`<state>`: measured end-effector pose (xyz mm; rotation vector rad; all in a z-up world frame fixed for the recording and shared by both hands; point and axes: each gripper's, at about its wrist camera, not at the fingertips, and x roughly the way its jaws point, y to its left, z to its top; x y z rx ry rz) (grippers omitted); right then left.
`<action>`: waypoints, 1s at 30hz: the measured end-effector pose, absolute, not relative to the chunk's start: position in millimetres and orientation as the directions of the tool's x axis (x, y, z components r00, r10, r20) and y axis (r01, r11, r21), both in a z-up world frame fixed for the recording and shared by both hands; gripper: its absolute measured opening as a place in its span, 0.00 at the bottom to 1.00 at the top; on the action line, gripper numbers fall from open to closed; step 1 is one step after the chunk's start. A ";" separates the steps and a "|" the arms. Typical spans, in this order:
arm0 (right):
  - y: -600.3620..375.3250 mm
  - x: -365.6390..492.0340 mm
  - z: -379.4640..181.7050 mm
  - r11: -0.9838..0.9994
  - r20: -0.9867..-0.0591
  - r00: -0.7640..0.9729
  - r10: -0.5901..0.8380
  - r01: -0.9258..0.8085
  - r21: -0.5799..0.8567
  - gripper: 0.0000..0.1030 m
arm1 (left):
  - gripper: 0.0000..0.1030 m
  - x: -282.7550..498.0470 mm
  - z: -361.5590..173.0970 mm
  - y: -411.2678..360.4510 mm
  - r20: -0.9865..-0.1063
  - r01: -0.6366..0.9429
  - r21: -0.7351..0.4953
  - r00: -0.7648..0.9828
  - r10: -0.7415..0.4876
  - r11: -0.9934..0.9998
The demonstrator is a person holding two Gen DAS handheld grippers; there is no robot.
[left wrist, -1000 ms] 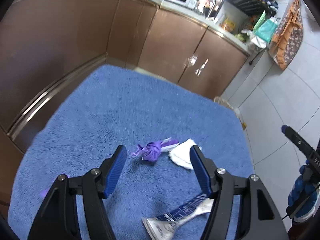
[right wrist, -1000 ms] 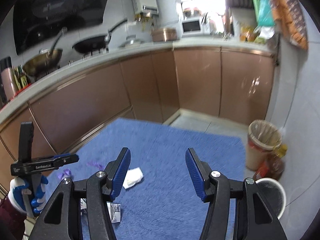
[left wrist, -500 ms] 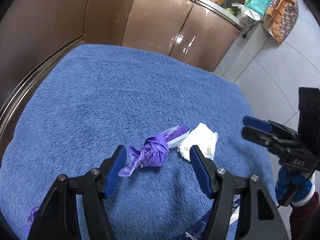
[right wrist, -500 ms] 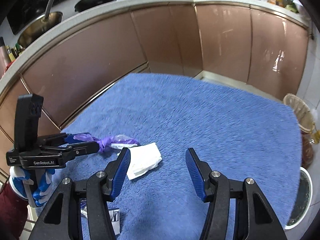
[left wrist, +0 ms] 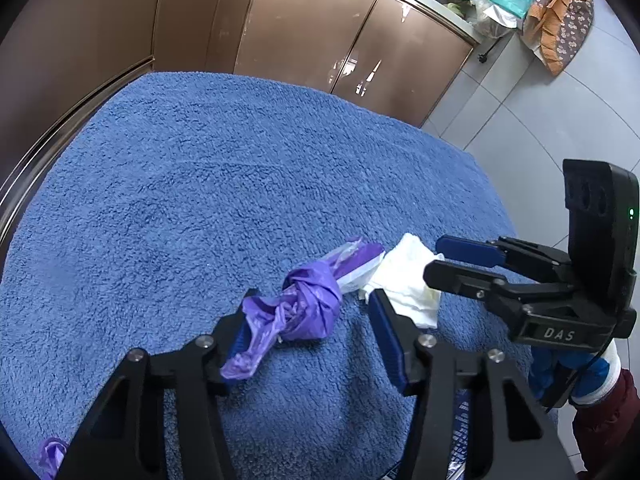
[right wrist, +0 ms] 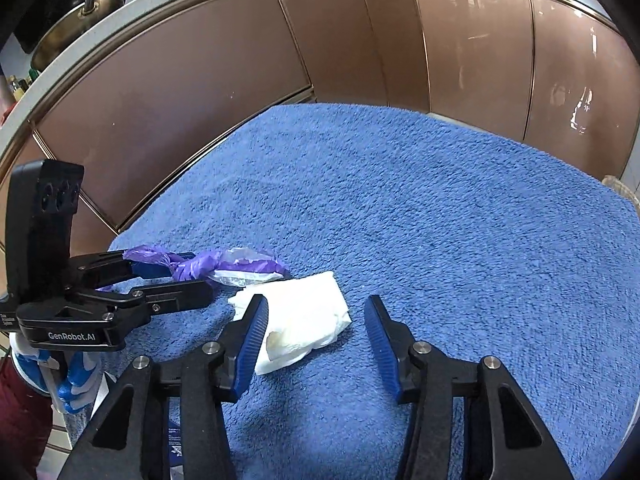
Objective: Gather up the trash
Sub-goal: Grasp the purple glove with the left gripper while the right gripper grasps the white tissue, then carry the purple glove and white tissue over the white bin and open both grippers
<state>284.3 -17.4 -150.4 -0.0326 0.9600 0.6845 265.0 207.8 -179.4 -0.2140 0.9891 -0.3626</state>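
My left jaws (left wrist: 310, 320) stand part open and have just been closing, with the knotted purple plastic bag (left wrist: 308, 306) lying between them on the blue towel-covered surface (left wrist: 200, 200). One loose end of the bag drapes against the inner face of my left-hand finger, while the other finger stands clear of the knot, so nothing is pinched. My right jaws (right wrist: 314, 326) are also part open and have just been closing. The crumpled white tissue (right wrist: 300, 320) lies between them, pressed up against the left-hand finger (right wrist: 250, 336), with the right-hand finger apart from it and bare towel in the gap. Bag and tissue lie just beside each other, the bag's pale end touching the tissue's edge. In the left wrist view my right jaws (left wrist: 448, 260) come in from the right over the tissue (left wrist: 404, 280). In the right wrist view my left jaws (right wrist: 176, 278) come in from the left around the bag (right wrist: 208, 266). A small purple scrap (left wrist: 52, 456) sits near the towel's front edge. Brown cabinet doors (right wrist: 200, 80) stand behind the surface.
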 end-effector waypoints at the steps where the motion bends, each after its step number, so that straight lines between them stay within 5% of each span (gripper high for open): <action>1: -16.0 285.2 -151.6 0.791 -0.764 0.380 0.521 -0.551 0.266 0.43 | 0.47 265.5 -179.8 207.7 -0.774 0.202 -0.339 0.495 -0.394 0.919; 10: -12.0 285.9 -159.0 0.792 -0.786 0.361 0.502 -0.556 0.251 0.26 | 0.32 263.4 -180.3 205.5 -0.772 0.201 -0.351 0.491 -0.404 0.915; 17: -9.1 281.9 -159.6 0.790 -0.786 0.363 0.501 -0.562 0.245 0.09 | 0.31 253.6 -176.9 207.0 -0.764 0.189 -0.357 0.505 -0.402 0.915; 30: -36.8 248.8 -110.7 0.790 -0.718 0.451 0.531 -0.569 0.227 0.06 | 0.30 216.1 -116.9 206.5 -0.729 0.174 -0.323 0.581 -0.362 0.930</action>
